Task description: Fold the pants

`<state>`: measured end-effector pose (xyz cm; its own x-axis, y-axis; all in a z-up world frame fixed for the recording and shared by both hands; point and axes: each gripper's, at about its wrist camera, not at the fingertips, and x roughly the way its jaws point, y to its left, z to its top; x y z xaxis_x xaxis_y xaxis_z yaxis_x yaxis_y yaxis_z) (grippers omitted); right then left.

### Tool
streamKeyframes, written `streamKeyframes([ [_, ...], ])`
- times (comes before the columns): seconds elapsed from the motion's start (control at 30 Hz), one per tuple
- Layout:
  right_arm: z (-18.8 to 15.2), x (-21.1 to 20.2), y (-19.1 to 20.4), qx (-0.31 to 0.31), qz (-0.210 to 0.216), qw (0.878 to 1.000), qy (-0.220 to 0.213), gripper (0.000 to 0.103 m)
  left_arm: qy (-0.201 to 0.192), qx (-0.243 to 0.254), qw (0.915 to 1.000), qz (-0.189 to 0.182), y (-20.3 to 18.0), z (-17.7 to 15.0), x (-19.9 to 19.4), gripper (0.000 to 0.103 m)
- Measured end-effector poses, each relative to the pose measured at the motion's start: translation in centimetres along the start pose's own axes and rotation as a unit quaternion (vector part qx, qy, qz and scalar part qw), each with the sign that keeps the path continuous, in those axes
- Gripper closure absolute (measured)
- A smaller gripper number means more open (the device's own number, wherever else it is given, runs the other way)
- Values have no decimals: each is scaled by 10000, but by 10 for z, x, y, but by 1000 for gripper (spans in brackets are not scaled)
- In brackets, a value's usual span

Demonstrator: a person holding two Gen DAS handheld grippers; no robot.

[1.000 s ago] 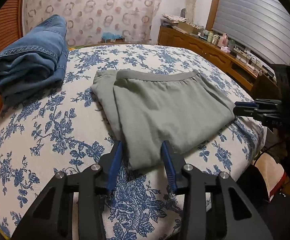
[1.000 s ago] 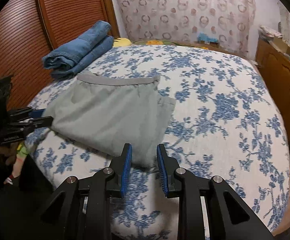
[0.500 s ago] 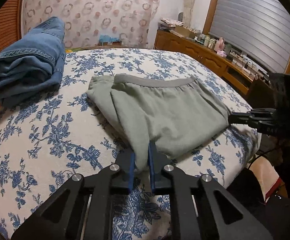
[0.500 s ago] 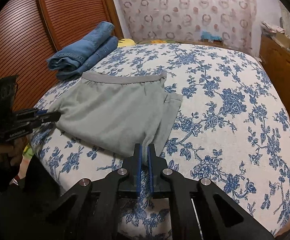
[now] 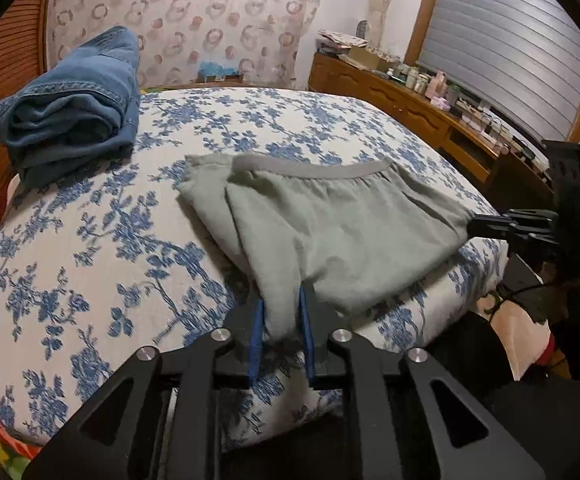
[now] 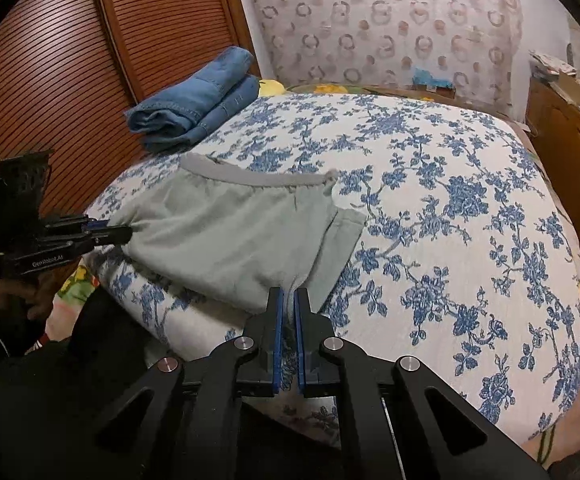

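While folded jeans [image 5: 70, 100] lie aside, both claws pinch grey pants [image 5: 330, 232].

We see both views under dim, warm indoor light, with soft shadow beneath the folded grey-green cotton pants [image 5: 342, 240]. Fisheye bending curves the blue-flowered white bed [image 6: 450, 208], dark vignette fills the frame corners, and slight blur and grain soften the pants' near edge.

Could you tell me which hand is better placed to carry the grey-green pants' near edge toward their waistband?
Probably the right: the right tongs are shut tight on a near corner of the folded grey-green fabric pants. The left tongs hold cloth too, but their jaws are opening.
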<state>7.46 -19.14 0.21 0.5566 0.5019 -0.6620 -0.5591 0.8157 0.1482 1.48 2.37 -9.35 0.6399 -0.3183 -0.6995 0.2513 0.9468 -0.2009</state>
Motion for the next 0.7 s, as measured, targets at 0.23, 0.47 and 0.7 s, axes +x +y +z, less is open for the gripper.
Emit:
streamKeyframes([
  [0.23,6,3,3,-86,-230,9996,-139,80,-309,-79,9992,228,11,19,-4,53],
  [0.47,18,23,3,-26,-351,9992,-204,62,-163,-30,9995,265,21,38,21,28],
  [0.7,27,45,-3,64,-406,9991,-135,61,-184,3,9991,387,21,47,31,28],
])
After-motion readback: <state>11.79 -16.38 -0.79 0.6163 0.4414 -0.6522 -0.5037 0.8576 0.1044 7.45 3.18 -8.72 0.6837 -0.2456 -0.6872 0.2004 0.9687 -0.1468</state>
